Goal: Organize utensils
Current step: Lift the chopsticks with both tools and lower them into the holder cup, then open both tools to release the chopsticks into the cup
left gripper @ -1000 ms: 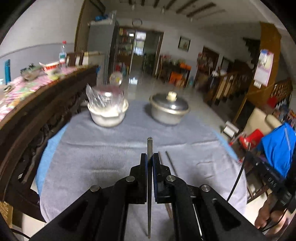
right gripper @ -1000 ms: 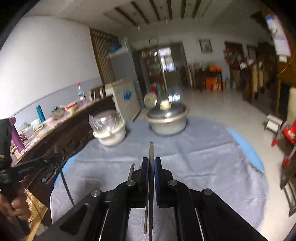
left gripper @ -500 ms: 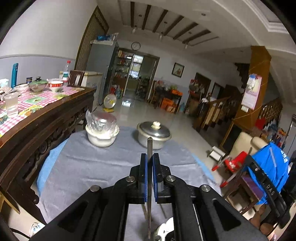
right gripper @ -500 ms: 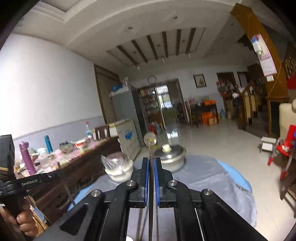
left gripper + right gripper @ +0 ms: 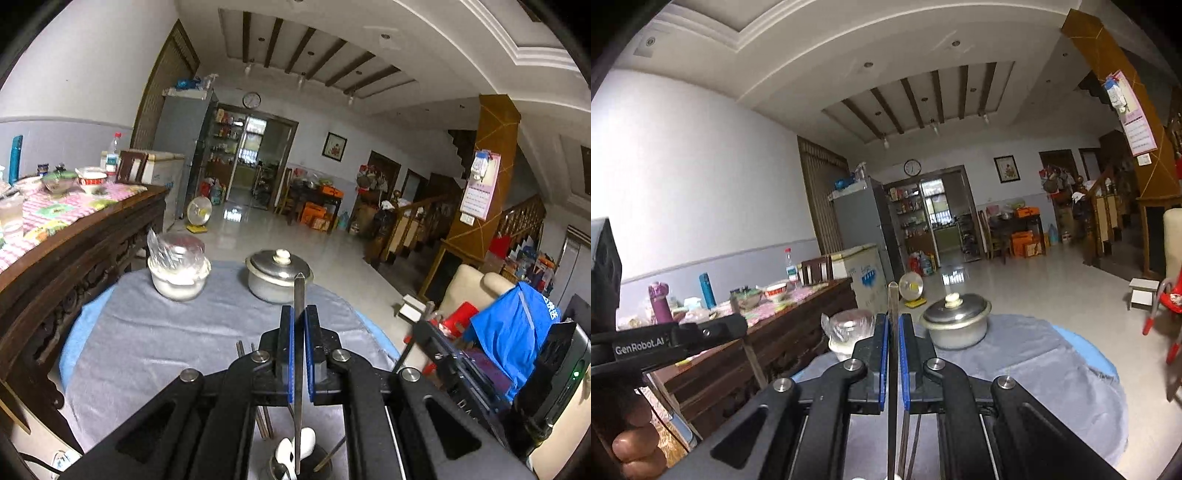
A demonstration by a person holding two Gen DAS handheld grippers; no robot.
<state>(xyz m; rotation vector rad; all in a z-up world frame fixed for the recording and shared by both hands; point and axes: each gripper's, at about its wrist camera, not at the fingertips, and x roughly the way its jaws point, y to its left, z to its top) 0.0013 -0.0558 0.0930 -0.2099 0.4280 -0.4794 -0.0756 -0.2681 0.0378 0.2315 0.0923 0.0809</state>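
My left gripper [image 5: 299,314] is shut on a thin metal chopstick [image 5: 299,291] that stands upright between the blue pads. Its lower end reaches down beside a white spoon [image 5: 295,448] in a dark utensil holder [image 5: 325,463] at the bottom edge. Two more chopsticks [image 5: 242,349] lie on the grey cloth [image 5: 147,350]. My right gripper [image 5: 893,321] is shut on another metal chopstick [image 5: 893,299], also upright, above the same cloth [image 5: 1034,369]. More sticks [image 5: 905,443] show beneath its jaws.
A lidded metal pot [image 5: 277,275] and a white bowl under plastic wrap [image 5: 179,273] stand at the far side of the round table. A dark wooden sideboard [image 5: 74,251] crowds the left. The right gripper's body [image 5: 461,365] is to the right, and a blue garment [image 5: 517,332] hangs beyond it.
Both grippers have risen and tipped upward with their chopsticks, so the table sits lower in view. The holder with the white spoon has come into the left view's bottom edge.
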